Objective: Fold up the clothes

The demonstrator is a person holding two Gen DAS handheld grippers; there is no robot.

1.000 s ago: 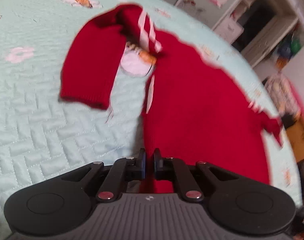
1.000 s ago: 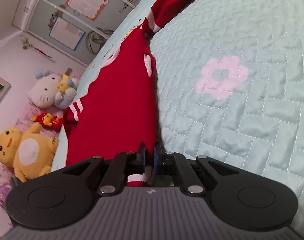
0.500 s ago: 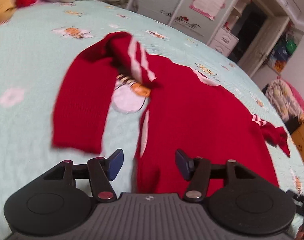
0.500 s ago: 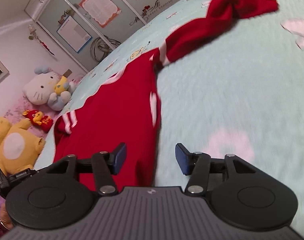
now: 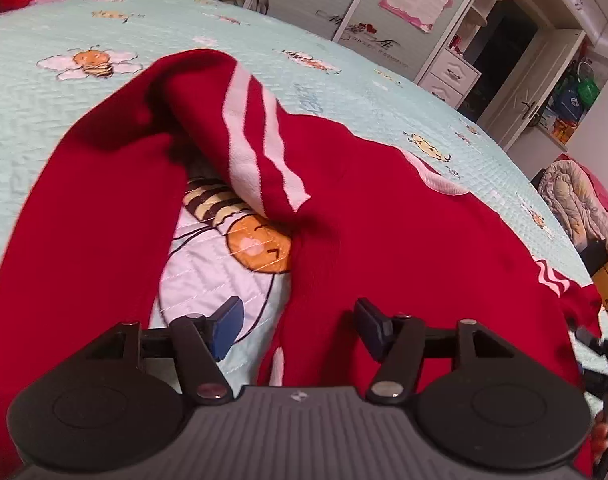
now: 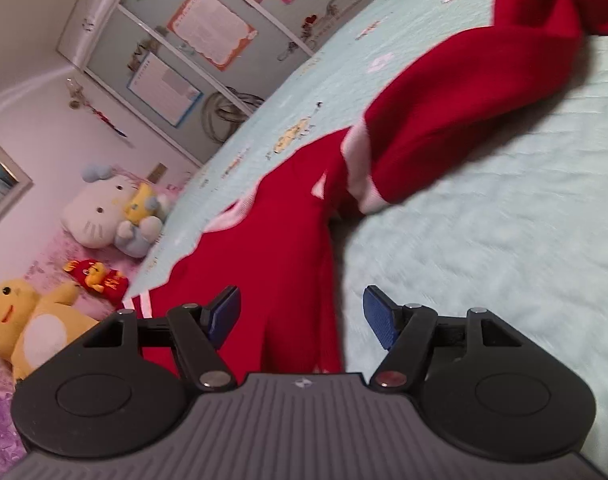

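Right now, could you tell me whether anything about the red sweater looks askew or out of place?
Yes. The red sweater lies spread on the quilted bedspread, but its striped sleeve is twisted and bunched near the shoulder, humping up instead of lying flat. Nothing looks torn or spilled.

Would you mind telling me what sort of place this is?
Most likely a child's bedroom: a bee-print quilted bedspread, plush toys beside the bed, and a wardrobe with posters.
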